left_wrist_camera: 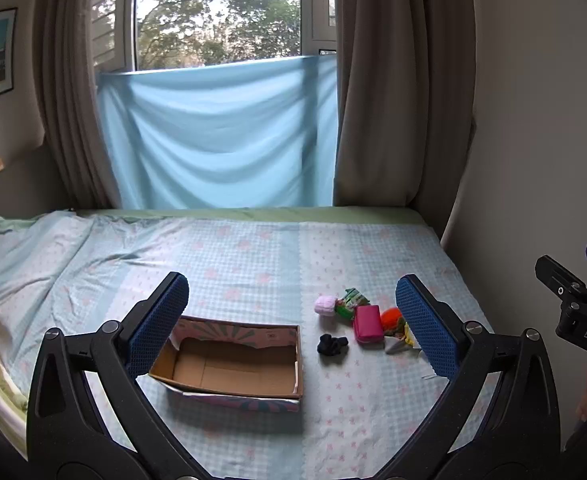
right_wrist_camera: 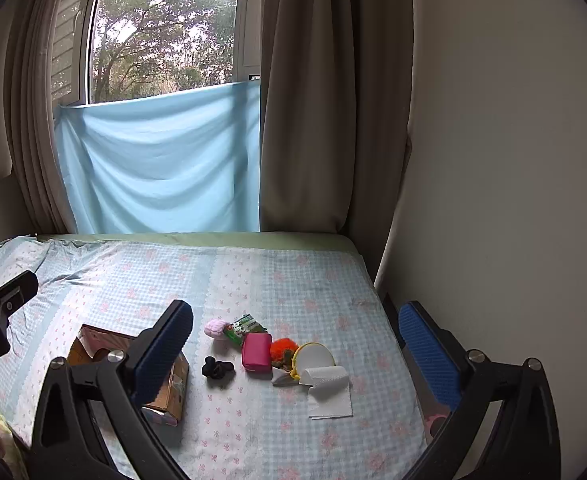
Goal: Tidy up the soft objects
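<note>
One empty box (left_wrist_camera: 229,360) lower middle; one black sock (left_wrist_camera: 332,345), one pink pouch (left_wrist_camera: 367,323). Left gripper (left_wrist_camera: 293,320) and right gripper (right_wrist_camera: 295,344) both spread wide, holding nothing.

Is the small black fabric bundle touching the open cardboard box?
Apart. The left wrist view shows bare bedsheet between the black fabric bundle and the cardboard box.
</note>
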### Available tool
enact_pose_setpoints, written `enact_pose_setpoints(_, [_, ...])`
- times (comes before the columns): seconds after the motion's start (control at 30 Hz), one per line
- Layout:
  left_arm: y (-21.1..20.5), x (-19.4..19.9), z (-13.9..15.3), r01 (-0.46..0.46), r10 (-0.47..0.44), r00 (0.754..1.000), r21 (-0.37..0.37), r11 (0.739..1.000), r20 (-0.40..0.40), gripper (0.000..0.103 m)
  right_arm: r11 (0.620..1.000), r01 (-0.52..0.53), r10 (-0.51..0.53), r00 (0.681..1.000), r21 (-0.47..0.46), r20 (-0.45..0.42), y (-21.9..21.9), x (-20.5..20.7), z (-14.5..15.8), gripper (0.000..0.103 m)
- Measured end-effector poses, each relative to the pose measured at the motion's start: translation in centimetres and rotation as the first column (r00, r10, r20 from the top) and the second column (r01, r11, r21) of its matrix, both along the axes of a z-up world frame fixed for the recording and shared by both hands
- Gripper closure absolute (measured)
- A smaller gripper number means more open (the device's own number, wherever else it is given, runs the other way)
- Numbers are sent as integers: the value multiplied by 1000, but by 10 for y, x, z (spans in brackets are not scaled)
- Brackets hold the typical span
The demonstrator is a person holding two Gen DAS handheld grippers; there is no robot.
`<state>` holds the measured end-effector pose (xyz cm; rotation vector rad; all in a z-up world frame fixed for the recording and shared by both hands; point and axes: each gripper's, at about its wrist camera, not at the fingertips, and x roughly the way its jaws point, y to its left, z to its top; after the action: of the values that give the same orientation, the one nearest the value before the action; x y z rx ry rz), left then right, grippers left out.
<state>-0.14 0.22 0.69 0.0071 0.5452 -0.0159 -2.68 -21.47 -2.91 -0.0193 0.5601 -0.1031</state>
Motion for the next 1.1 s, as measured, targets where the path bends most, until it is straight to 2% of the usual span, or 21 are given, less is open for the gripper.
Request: enact_pose_setpoints(1.1, [2, -5, 4, -13, 14, 999, -6, 1000, 34, 0, 1000, -11, 11, 1000, -10, 15, 4, 0, -3, 0])
